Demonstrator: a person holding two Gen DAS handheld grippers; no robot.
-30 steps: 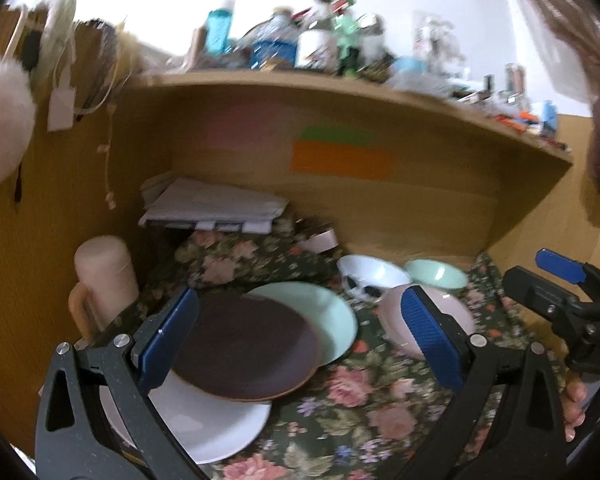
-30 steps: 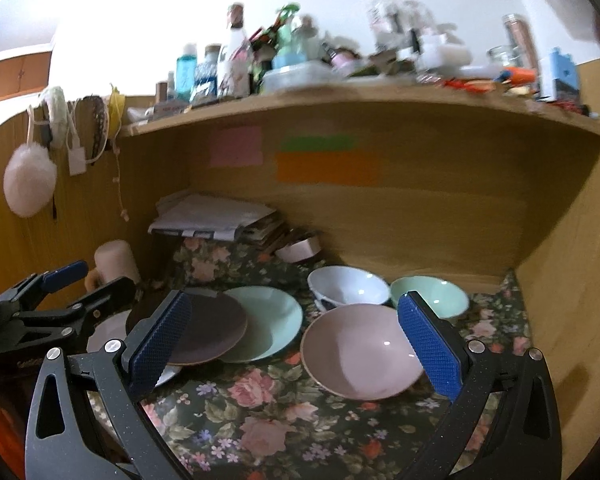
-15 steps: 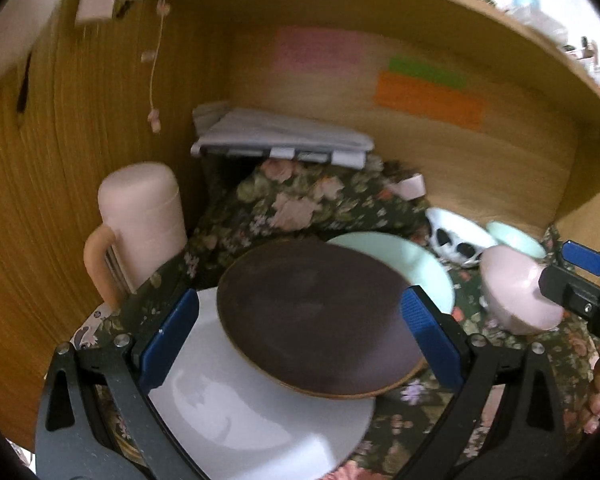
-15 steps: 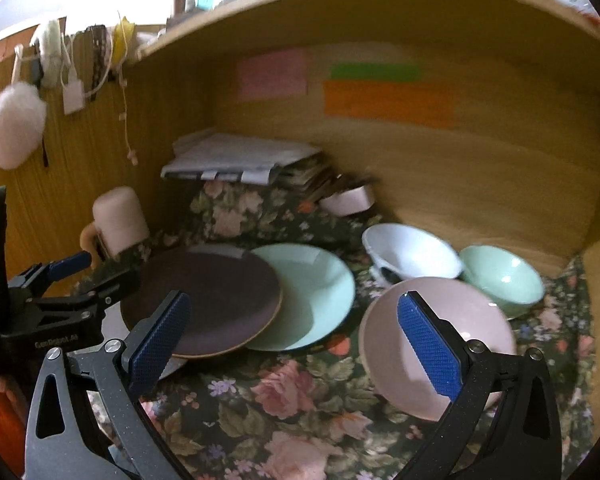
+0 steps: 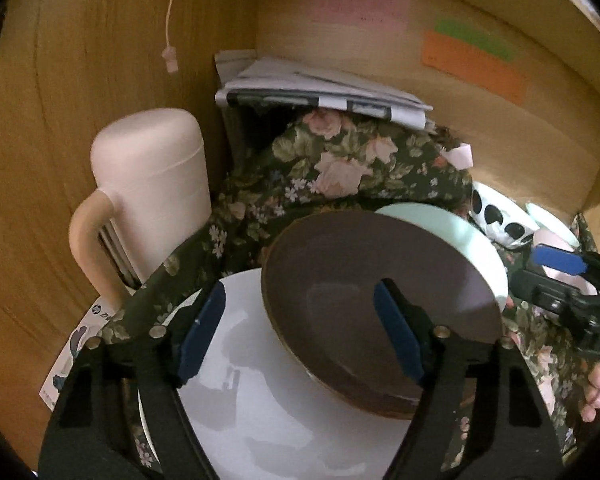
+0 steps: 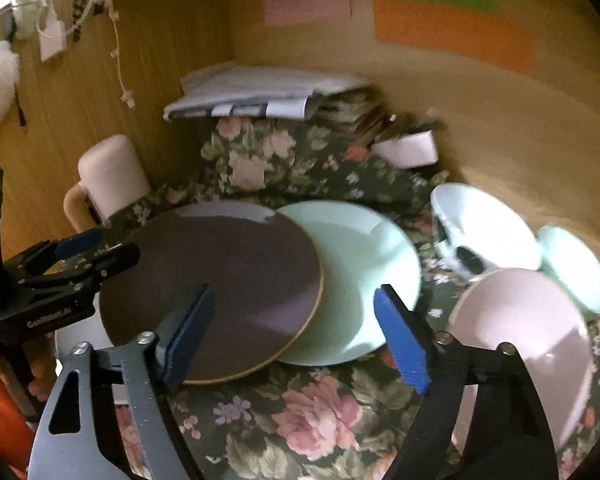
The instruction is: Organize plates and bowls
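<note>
A dark brown plate (image 5: 376, 292) lies overlapping a white plate (image 5: 268, 392) and a mint plate (image 5: 460, 236). My left gripper (image 5: 300, 336) is open, hovering low over the white plate and the brown plate's left edge. In the right wrist view the brown plate (image 6: 216, 292) and mint plate (image 6: 364, 276) sit ahead of my open right gripper (image 6: 292, 336). A pink bowl (image 6: 528, 340), a white spotted bowl (image 6: 484, 232) and a mint bowl (image 6: 576, 272) stand at the right. Neither gripper holds anything.
A floral cloth (image 6: 300, 408) covers the shelf floor. A pink mug (image 5: 148, 188) stands at the left wall. A stack of papers (image 5: 320, 92) and a small white container (image 6: 408, 148) sit at the back. Wooden walls close in left, back and right.
Both grippers have moved forward and down into the shelf toward the plates. The left one now hangs over the white and brown plates. Both stay open.
</note>
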